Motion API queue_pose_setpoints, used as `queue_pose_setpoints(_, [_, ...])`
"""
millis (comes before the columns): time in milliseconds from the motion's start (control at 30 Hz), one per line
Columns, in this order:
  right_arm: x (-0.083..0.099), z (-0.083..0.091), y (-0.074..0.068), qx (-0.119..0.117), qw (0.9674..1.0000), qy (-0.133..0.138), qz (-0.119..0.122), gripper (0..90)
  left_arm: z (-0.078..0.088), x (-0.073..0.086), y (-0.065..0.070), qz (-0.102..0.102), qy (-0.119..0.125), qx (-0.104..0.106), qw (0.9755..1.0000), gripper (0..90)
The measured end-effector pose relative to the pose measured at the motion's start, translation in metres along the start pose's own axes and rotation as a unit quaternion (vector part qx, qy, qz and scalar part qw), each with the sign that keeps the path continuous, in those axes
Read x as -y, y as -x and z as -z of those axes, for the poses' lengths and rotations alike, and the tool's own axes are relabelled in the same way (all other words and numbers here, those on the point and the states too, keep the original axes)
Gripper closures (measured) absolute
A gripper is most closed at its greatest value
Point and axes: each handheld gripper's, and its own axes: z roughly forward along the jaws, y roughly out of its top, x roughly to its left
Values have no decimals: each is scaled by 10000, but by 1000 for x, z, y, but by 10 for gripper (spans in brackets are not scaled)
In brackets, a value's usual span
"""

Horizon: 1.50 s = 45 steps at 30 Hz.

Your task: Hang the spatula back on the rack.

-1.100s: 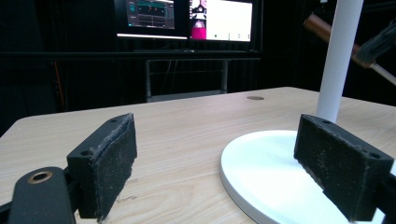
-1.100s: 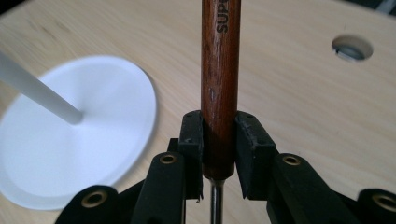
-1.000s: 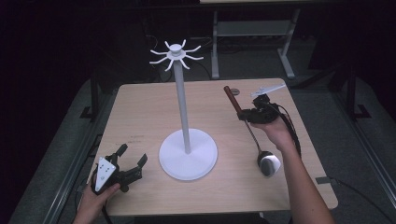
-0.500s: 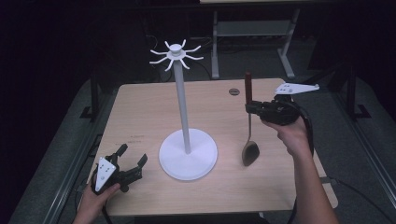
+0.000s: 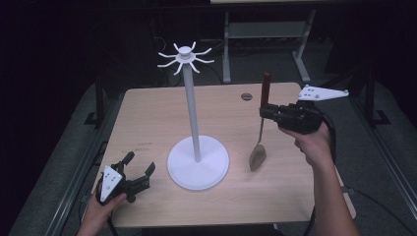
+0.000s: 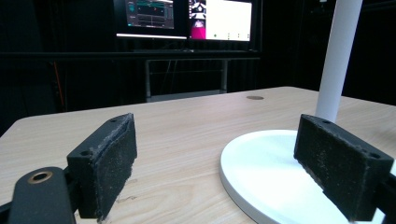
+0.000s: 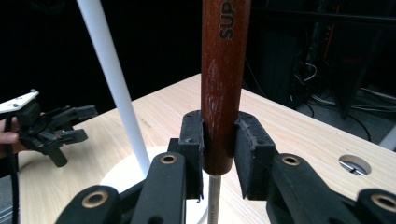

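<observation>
A white hook stand [image 5: 192,123] rises from a round base [image 5: 198,169] at the table's middle, with a ring of curved hooks [image 5: 185,57] on top. My right gripper [image 5: 265,113] is shut on the brown wooden handle [image 5: 265,89] of a ladle, which hangs upright with its bowl [image 5: 257,157] just above the table, right of the base. In the right gripper view the handle [image 7: 223,79] stands clamped between both pads. My left gripper [image 5: 139,173] rests open at the table's front left, close to the base [image 6: 275,177].
The wooden table [image 5: 147,118] has a small round hole [image 5: 246,97] at its back right. A metal frame [image 5: 265,34] stands behind the table. Monitors [image 6: 187,18] glow in the dark background. Floor mats lie along both sides of the table.
My right gripper has lifted the ladle off the table and swung it from lying flat to hanging upright, moving up and slightly left. The left gripper has stayed put.
</observation>
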Motion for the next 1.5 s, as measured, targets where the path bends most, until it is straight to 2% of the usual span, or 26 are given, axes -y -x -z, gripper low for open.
queue_pose_setpoints(233, [-5,0,-8,-113,9998,47,139,735,0,0,1,41,28,-1,10000,127])
queue_pose_setpoints(633, [-19,-8,-22,-512,9981,110,338,734,-1,0,1,42,28,-5,10000,127])
queue_pose_setpoints(1033, [-48,-24,-39,-963,9932,160,639,734,0,0,0,38,13,-4,10000,127])
queue_pose_setpoints(1500, [-73,-43,-54,-1213,9888,195,843,733,0,0,0,39,17,3,10000,127])
